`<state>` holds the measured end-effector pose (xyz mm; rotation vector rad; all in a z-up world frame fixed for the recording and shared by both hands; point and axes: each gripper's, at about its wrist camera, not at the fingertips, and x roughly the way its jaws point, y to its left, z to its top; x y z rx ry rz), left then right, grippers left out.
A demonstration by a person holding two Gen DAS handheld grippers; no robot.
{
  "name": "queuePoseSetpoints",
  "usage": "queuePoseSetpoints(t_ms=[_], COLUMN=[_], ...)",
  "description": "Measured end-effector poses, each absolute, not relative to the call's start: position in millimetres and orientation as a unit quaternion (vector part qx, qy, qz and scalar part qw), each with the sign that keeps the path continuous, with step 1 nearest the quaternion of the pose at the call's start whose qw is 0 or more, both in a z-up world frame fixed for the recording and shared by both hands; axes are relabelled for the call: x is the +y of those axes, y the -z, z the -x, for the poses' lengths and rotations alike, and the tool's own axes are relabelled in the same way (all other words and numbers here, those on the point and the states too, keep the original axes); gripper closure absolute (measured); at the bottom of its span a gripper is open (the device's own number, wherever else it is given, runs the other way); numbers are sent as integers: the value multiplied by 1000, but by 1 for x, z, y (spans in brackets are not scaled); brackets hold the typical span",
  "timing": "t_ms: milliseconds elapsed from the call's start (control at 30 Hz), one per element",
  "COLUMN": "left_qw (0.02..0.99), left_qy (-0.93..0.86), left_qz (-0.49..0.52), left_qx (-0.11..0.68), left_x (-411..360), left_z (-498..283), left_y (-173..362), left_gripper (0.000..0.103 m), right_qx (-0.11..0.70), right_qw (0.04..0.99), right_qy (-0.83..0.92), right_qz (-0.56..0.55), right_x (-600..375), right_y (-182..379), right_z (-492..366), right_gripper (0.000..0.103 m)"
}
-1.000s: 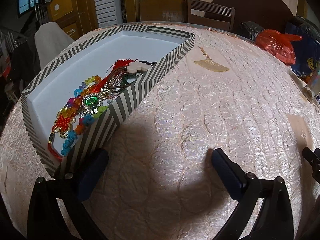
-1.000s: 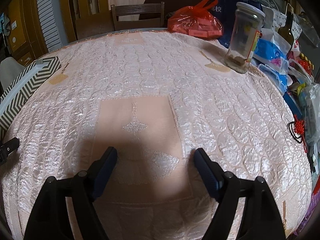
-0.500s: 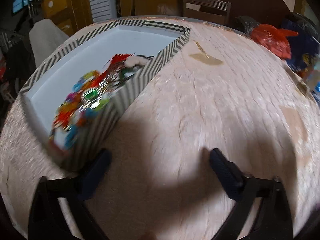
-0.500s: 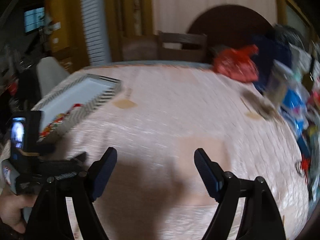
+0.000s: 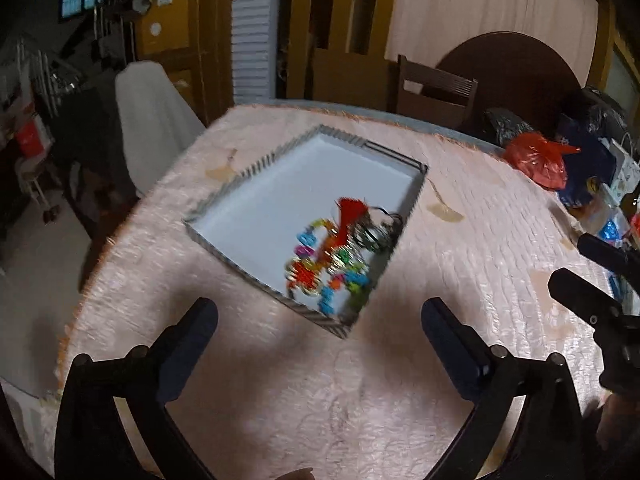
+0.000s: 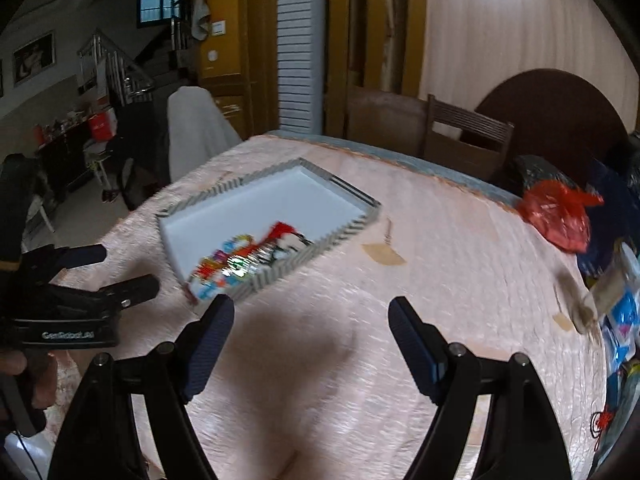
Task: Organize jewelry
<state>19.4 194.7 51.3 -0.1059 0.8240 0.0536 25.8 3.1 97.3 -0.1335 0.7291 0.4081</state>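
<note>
A striped box (image 5: 256, 168) (image 6: 344, 184) with a white floor sits on the pink tablecloth. Colourful jewelry (image 5: 332, 260) (image 6: 244, 260), beads, a red tassel and dark cords, lies heaped in its near corner. My left gripper (image 5: 320, 328) hovers above the cloth in front of the box, open with nothing between its fingers; the right wrist view shows it as a black tool (image 6: 120, 276) at the left, held by a hand. My right gripper (image 6: 312, 328) is open and empty too, right of the box, and shows as black fingers (image 5: 580, 296) in the left wrist view.
A red plastic bag (image 5: 540, 160) (image 6: 560, 216) and packets crowd the table's right edge. A red knotted ornament (image 6: 600, 426) lies near the right rim. A wooden chair (image 6: 464, 140) stands behind the table, and a white-draped chair (image 5: 152, 112) at the left.
Both grippers have risen and pulled back, so the whole box shows from above. The right gripper swung left, bringing the box and the left gripper into its view. Jaws stayed open.
</note>
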Motion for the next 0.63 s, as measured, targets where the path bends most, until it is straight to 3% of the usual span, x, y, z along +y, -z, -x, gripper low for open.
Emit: queuePoseSetpoints(t_ms=[633], left_qw=[907], left_qy=[-49], left_qz=[-10], left_qx=[418], left_x=[187], left_z=[-3], left_y=[-46], left_gripper=[1], right_qx=[358], right_qw=[906], right_qy=[-205], right_qz=[97], right_x=[28], right_y=[-105], right_z=[-10], right_gripper=[20])
